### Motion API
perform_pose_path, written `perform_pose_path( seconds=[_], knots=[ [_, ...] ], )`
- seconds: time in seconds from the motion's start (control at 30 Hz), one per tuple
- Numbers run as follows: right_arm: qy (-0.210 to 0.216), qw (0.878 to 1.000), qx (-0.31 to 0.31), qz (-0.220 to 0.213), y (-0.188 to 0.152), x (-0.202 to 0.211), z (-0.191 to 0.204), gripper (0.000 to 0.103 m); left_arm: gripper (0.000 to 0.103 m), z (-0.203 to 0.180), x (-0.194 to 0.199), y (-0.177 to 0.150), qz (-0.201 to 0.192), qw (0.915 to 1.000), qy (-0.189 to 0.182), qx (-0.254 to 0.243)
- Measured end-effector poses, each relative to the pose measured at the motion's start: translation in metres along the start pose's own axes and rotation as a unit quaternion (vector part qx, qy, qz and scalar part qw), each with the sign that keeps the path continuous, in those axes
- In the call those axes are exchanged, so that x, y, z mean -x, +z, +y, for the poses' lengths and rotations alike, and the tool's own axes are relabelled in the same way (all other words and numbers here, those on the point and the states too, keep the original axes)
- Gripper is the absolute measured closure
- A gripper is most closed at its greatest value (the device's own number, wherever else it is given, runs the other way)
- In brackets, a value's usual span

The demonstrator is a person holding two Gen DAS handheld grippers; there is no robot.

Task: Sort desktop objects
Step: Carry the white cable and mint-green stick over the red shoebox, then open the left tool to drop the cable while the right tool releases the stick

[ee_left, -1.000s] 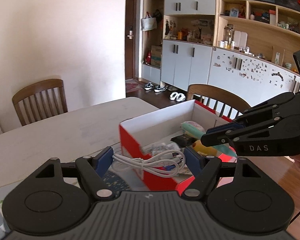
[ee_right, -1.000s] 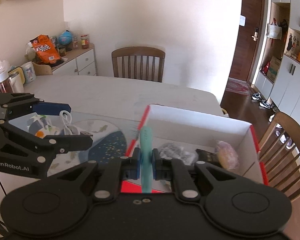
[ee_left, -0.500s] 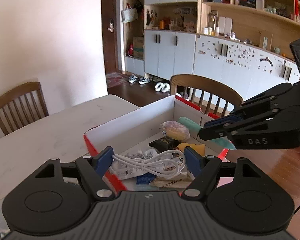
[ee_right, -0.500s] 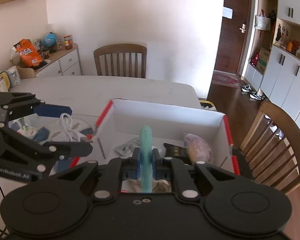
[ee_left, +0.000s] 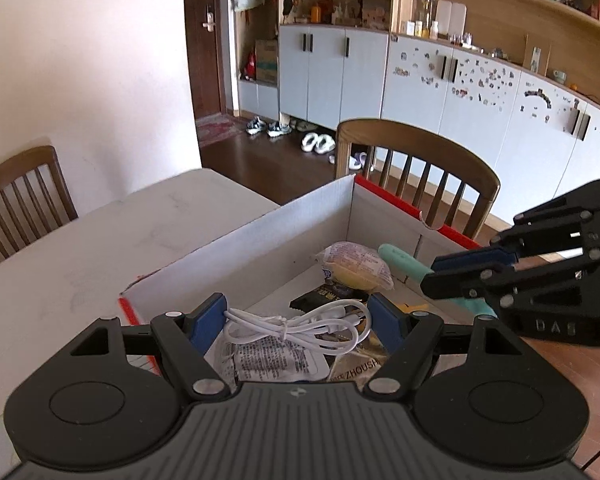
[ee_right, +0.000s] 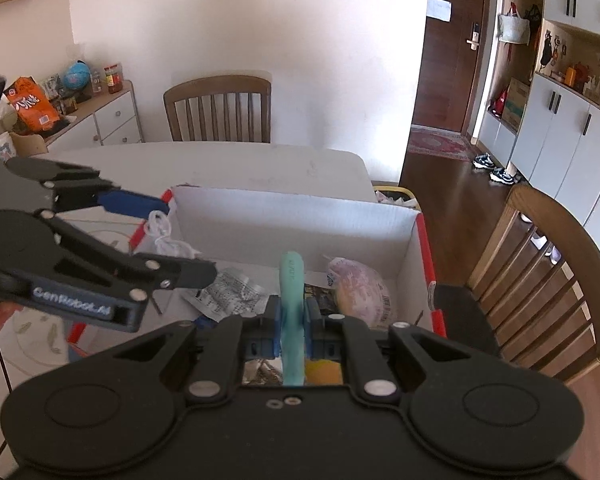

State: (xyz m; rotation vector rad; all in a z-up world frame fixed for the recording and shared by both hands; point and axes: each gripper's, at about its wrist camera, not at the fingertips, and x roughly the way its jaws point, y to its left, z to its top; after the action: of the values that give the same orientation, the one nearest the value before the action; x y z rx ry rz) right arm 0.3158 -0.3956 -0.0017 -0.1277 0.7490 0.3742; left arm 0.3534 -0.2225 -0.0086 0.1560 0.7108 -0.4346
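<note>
Over box (ee_left: 260, 240), cable (ee_left: 296, 326) between left hand-held gripper (ee_left: 298, 320) fingers

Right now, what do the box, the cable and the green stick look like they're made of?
Box: corrugated cardboard, matte white inside, red edges; fluting shows on the wall.
Cable: glossy white plastic-sheathed cord, limp in its coil.
Green stick: likely silicone or soft plastic, smooth matte mint; uncertain.

Left gripper (ee_left: 298, 320) jaws spread wide — right gripper (ee_right: 292, 318) jaws clamped.
</note>
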Motion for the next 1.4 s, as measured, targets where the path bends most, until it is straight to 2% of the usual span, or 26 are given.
perform_pose_path(
  seconds=[0.3,0.53,0.87,1.17,1.4],
  knots=[
    [0.006,0.999,-0.026,0.026,-0.002,-0.025,-0.013,0.093,0.026,0.016,-0.05,0.008,0.074,0.9971,-0.006,0.02],
    [0.021,0.998,-0.026,0.047,-0.007,-0.038,-0.014,0.093,0.026,0.015,-0.072,0.007,0.108,0.9941,0.006,-0.003],
    [0.044,0.994,-0.053,0.079,-0.013,-0.056,-0.017,0.093,0.026,0.017,-0.093,0.004,0.135,0.9907,0.012,0.006],
    [0.048,0.993,-0.046,0.095,-0.02,-0.065,-0.016,0.093,0.026,0.018,-0.107,0.005,0.161,0.9866,0.025,0.002],
    [0.049,0.992,-0.044,0.108,-0.026,-0.072,-0.018,0.093,0.026,0.023,-0.117,0.006,0.195,0.9807,0.013,0.016]
  ],
)
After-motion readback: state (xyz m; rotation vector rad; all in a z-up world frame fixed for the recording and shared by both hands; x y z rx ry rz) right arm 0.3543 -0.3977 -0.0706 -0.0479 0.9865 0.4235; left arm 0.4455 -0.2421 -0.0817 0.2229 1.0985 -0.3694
